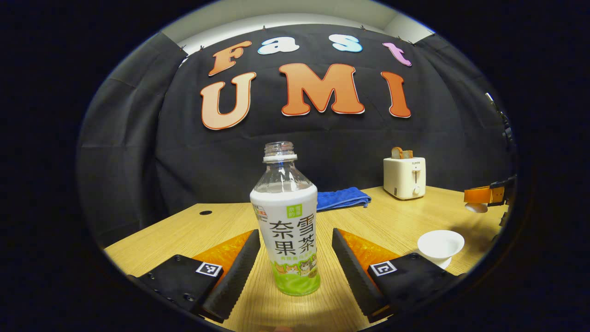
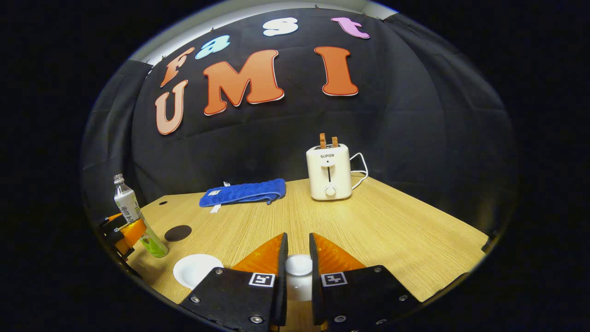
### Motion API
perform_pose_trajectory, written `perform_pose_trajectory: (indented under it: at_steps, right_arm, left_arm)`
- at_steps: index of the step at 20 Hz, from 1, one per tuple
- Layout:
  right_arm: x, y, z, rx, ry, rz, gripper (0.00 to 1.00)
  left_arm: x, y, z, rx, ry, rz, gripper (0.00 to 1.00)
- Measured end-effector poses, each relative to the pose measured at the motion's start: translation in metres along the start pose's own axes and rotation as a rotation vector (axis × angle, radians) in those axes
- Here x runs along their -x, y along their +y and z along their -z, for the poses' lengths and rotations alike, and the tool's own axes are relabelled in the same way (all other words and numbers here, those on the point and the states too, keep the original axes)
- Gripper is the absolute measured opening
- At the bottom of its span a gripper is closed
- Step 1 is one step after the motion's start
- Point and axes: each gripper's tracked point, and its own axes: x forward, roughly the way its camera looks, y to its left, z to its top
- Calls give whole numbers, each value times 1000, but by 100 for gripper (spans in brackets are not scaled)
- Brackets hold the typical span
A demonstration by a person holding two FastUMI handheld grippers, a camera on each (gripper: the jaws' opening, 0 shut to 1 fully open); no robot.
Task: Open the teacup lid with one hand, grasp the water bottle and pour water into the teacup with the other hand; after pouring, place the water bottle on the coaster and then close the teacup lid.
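The left gripper (image 1: 295, 258) stands wide open, its 2 fingers either side of the uncapped clear plastic water bottle with a white and green label (image 1: 286, 221), with a gap on each side; neither finger touches it. The bottle stands upright on the light wooden table (image 1: 405, 214), near the left edge, with liquid visible up to its shoulder. To the right of it sits the open white porcelain teacup (image 1: 440, 244), empty as far as can be seen.

The right gripper (image 2: 297, 260) is nearly closed on the small white round teacup lid (image 2: 298, 266), held clear of the cup and to its right; both fingers appear to press its sides. A dark round coaster (image 2: 178, 233) lies between bottle and cup, slightly farther back. At the far side rest a folded blue cloth (image 2: 244, 191) and a cream 2-slot toaster (image 2: 328, 171).

The lid step looks done; the bottle grasp is in hand. Next, the left fingers should close on the bottle's labelled waist, then lift and tilt it over the cup.
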Motion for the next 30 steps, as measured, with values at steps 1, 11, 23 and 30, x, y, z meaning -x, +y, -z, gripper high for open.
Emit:
perform_pose_trajectory:
  at_steps: [1,11,23,30]
  right_arm:
    - [0,0,1,5,3,-2,17]
    - [2,1,2,2,16,-16,22]
    - [3,-14,0,20,20,11,22]
    - [4,-16,2,17,33,9,22]
  left_arm:
    - [-1,0,2,1,4,-11,100]
    - [1,-3,5,-54,50,-17,64]
    - [21,-30,-21,-580,80,140,62]
    - [12,-43,-8,-869,157,211,63]
